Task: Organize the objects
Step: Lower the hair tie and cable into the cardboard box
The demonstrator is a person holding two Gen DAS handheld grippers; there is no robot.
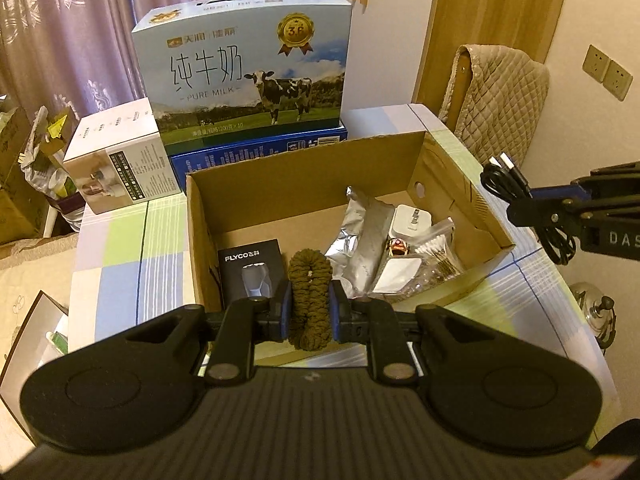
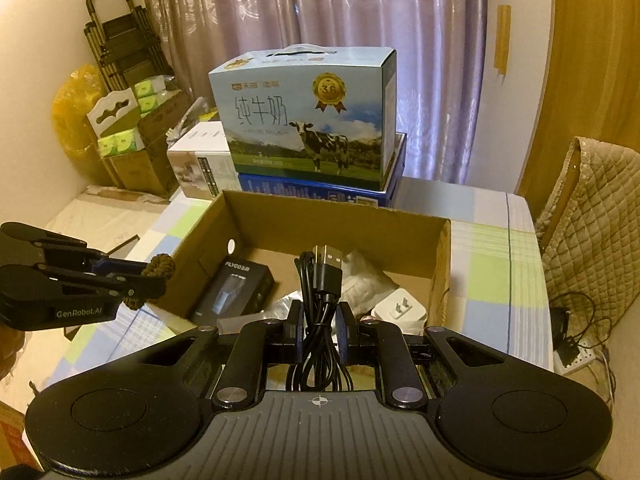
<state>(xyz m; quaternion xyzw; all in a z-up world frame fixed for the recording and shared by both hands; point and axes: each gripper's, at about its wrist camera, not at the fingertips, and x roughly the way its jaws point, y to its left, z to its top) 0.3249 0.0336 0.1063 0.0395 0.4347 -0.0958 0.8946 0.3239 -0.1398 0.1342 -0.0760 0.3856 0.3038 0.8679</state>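
Sitting open-topped on a checked cloth-covered surface (image 1: 120, 248), the cardboard box (image 1: 452, 176) holds most of the small things. A black FLYCO shaver box (image 1: 250, 270) lies flat at its near left. To the right of that a crumpled silver foil pouch (image 1: 360, 232) leans against a white plug adapter (image 1: 412, 220), with a clear packet of cotton swabs (image 1: 436, 252) and another white block (image 1: 394, 276) crowded in the near right corner.

Over the box's near edge, the left claw (image 1: 310, 310) is closed on a brown-olive fuzzy hair scrunchie (image 1: 310, 280); its blue pads press on either side and the loop sticks out forward above the box interior. The right wrist view shows the same claw from the side, at the box's left wall, with the scrunchie's ends bulging above and below the fingers.

The right claw (image 2: 320, 320) is clamped on a coiled black USB cable (image 2: 320, 300), whose metal plug points forward above the middle of the box. In the left view it hangs beyond the box's right wall, cable loops dangling.

Behind the cardboard box, a blue milk carton case (image 1: 244, 76) printed with a cow sits atop a dark blue flat box (image 1: 256, 150), and a white appliance box (image 1: 120, 160) stands to the left. A quilted beige cover (image 1: 504, 100) drapes over a chair on the right, and pale curtains (image 2: 320, 12) hang behind.
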